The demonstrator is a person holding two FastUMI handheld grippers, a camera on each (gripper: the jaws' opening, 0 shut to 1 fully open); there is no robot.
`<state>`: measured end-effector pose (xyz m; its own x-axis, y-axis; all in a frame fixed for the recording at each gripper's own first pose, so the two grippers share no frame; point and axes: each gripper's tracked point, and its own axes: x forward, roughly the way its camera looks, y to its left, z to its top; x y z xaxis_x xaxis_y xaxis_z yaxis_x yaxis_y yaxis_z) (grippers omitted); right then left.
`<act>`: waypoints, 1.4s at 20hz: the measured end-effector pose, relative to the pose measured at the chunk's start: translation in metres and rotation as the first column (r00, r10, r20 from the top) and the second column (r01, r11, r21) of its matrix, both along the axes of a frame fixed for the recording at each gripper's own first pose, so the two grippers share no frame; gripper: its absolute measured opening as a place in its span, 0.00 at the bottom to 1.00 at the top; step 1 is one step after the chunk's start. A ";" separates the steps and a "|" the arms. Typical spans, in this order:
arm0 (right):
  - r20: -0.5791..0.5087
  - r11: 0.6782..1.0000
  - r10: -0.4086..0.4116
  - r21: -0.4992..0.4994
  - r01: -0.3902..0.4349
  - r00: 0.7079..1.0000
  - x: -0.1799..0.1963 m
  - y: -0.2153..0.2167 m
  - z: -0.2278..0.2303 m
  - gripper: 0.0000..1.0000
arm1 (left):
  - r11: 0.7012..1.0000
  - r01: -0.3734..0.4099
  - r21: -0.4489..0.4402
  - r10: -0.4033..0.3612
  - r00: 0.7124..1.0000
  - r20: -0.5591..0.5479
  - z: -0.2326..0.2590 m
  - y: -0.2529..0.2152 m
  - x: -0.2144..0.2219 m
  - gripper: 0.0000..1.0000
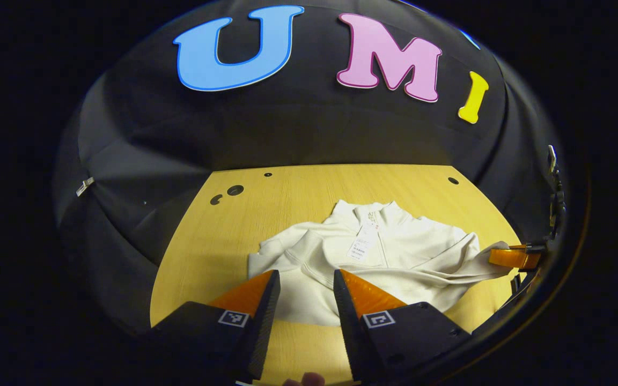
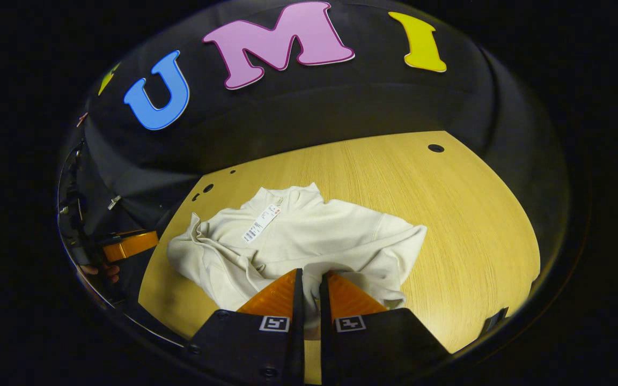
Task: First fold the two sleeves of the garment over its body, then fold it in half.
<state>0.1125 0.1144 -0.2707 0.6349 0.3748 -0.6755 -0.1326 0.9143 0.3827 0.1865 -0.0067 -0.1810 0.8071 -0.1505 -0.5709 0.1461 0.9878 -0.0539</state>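
Observation:
A cream garment (image 1: 405, 252) lies collar-away on the wooden table (image 1: 212, 236), a paper tag (image 1: 362, 244) on its chest. My left gripper (image 1: 306, 274) hovers open over the garment's near left part, with nothing between its fingers. At the far right of the left gripper view, my right gripper (image 1: 510, 256) pulls a sleeve (image 1: 459, 276) taut. In the right gripper view, my right gripper (image 2: 312, 273) is shut on a fold of that cream sleeve (image 2: 341, 265), low over the garment (image 2: 314, 230). The left gripper (image 2: 129, 245) shows at the left edge, with a hand behind it.
Dark round holes (image 1: 234, 190) mark the table's far left corner, and another hole (image 2: 436, 148) lies at the far right. The booth's black cloth wall closes the back and sides. Bare wood (image 2: 475, 225) stretches to the right of the garment.

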 end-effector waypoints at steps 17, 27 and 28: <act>-0.011 0.997 -0.071 0.035 0.071 0.997 0.026 -0.015 0.002 0.83 | 1.000 -0.007 -0.013 0.007 1.000 -0.007 0.001 -0.006 -0.010 0.62; 0.005 0.997 -0.064 0.037 0.064 0.998 0.013 -0.017 0.014 0.83 | 1.000 -0.001 -0.017 0.001 1.000 -0.001 0.003 -0.007 -0.015 0.63; 0.004 0.997 -0.063 0.036 0.062 0.998 0.012 -0.017 0.014 0.83 | 1.000 -0.002 -0.018 0.002 1.000 -0.004 0.002 -0.007 -0.016 0.62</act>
